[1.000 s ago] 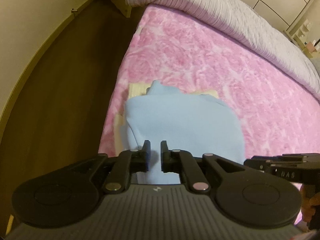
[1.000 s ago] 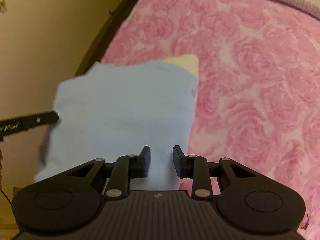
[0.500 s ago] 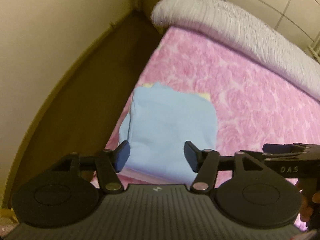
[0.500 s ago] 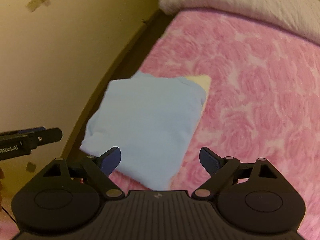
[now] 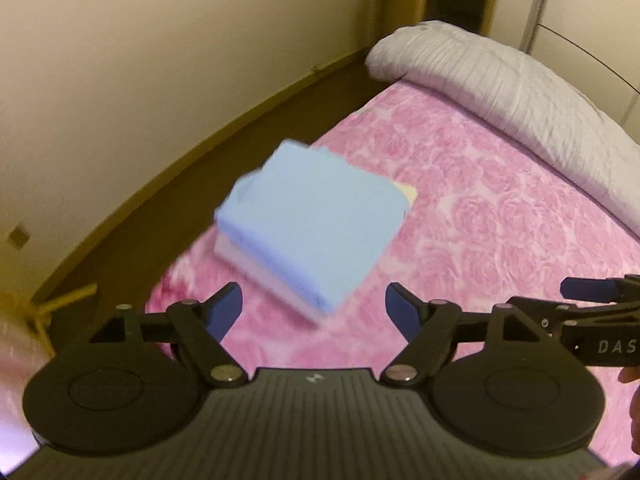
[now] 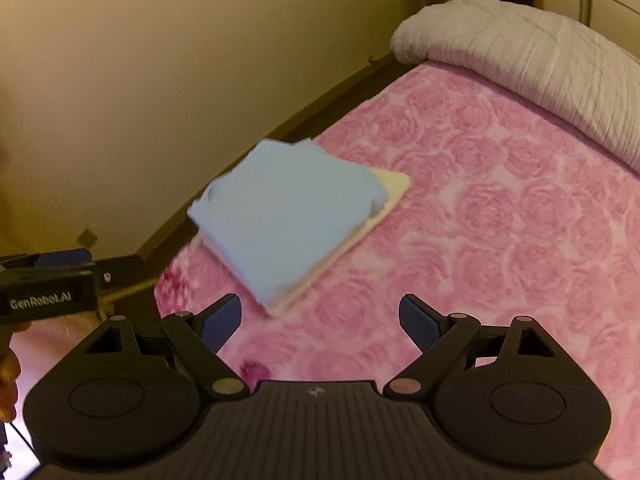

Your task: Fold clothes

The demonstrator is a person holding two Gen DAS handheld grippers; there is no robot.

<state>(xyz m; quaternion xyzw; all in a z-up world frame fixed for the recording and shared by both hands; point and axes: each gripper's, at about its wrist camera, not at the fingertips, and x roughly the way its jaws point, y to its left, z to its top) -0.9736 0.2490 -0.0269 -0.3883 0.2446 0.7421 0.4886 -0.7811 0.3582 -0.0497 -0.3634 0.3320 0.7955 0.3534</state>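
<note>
A folded light-blue garment (image 5: pixel 312 224) (image 6: pixel 288 216) lies on a folded pale-yellow piece (image 6: pixel 394 184) near the left edge of the pink rose-patterned bed (image 5: pixel 480 240) (image 6: pixel 500 220). My left gripper (image 5: pixel 314 310) hangs above and short of the stack; its jaws are opening, with nothing between them. My right gripper (image 6: pixel 320 322) stands wide open and empty, also back from the stack. Each gripper shows at the edge of the other's view: the right gripper (image 5: pixel 592 304), the left gripper (image 6: pixel 60 276).
A rolled grey-white duvet (image 5: pixel 500 84) (image 6: pixel 520 56) lies along the bed's far side. Left of the bed runs a strip of dark wooden floor (image 5: pixel 180 200) below a beige wall (image 5: pixel 140 60). Wardrobe doors (image 5: pixel 592 16) stand at the back right.
Both grippers let go of the blue garment, opened wide and drew back and upward. The folded garment now rests on the yellow piece, farther from both cameras.
</note>
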